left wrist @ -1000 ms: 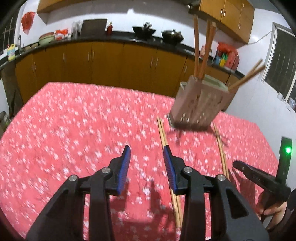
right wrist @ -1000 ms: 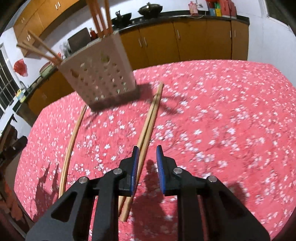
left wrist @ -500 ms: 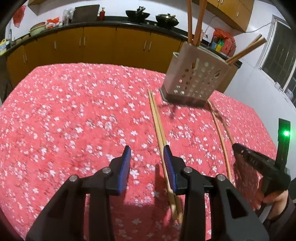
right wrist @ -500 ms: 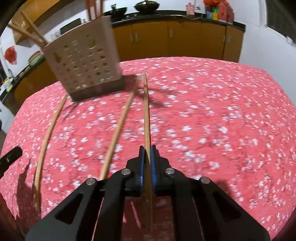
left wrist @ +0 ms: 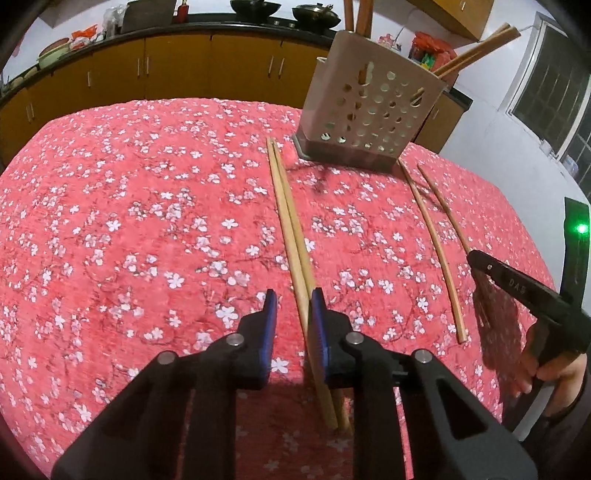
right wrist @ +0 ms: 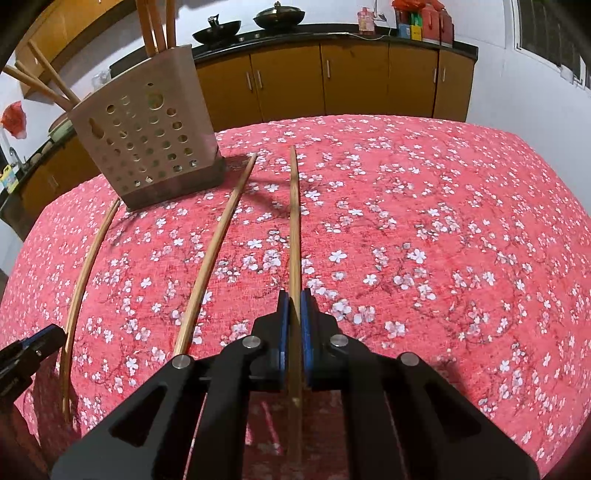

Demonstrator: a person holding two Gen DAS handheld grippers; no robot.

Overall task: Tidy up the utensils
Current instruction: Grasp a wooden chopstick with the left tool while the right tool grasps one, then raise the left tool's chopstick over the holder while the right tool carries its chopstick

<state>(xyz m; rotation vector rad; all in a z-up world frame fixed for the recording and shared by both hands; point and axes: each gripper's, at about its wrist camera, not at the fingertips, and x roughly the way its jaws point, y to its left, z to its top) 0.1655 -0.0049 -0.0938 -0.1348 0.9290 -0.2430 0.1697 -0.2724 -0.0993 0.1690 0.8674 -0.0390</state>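
Note:
A beige perforated holder [left wrist: 369,107] [right wrist: 147,129] with several chopsticks in it stands at the far side of the red flowered tablecloth [left wrist: 147,221]. A pair of chopsticks [left wrist: 291,229] [right wrist: 85,280] lies between the closing jaws of my left gripper [left wrist: 294,306]. The pair rests against the right pad, and the left pad stands clear of it. My right gripper [right wrist: 294,299] is shut on a single chopstick [right wrist: 294,221] [left wrist: 443,206] near its close end. A loose chopstick [right wrist: 214,251] [left wrist: 432,240] lies just left of the held one.
Orange cabinets under a dark counter [right wrist: 332,33] with woks run behind the table. My left gripper's tip [right wrist: 33,347] shows at the lower left of the right wrist view. The right gripper [left wrist: 480,260] and the hand holding it show at the right of the left wrist view.
My left gripper sank toward the cloth, came over the chopstick pair and narrowed its jaws. My right gripper shut on one chopstick, which now lies apart from its mate.

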